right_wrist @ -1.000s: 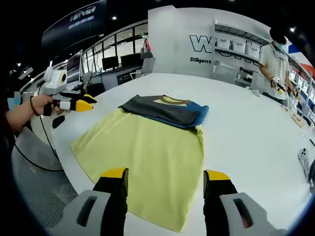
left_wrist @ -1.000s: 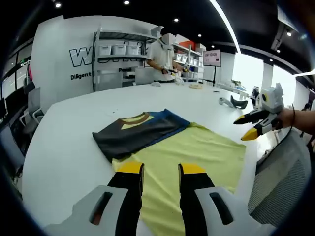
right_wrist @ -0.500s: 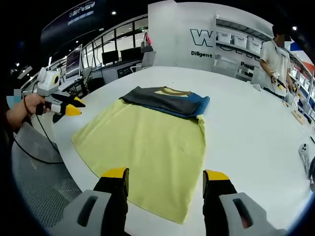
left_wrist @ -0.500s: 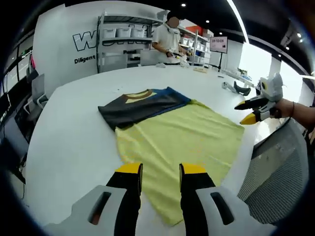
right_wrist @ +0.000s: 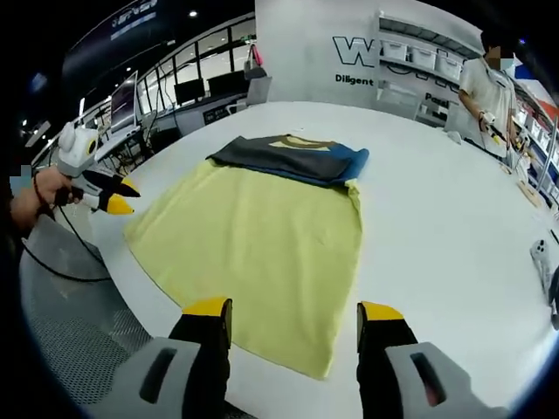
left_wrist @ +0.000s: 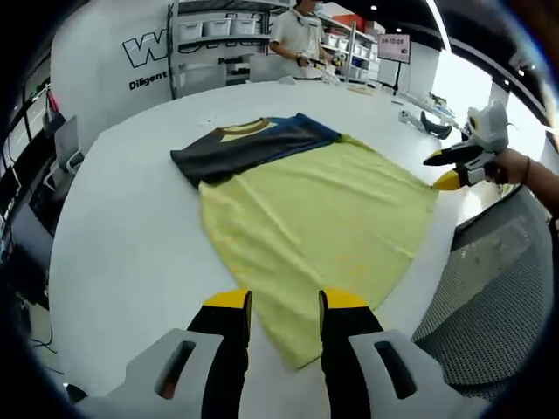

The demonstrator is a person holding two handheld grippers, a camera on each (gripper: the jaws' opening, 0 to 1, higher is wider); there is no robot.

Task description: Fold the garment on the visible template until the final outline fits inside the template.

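Table layout
Garment [left_wrist: 310, 214] spread flat on table [left_wrist: 122, 236]; folded part at its far end; a person [right_wrist: 491, 92] behind the table, shelves [left_wrist: 214, 44] beyond.

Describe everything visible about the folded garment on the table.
The garment is a folded shirt of soft knit-looking fabric, mostly dark grey with a blue part at one end and a tan collar band showing on top. It lies flat on the white table, overlapping the far edge of the yellow template. Neither gripper touches it.
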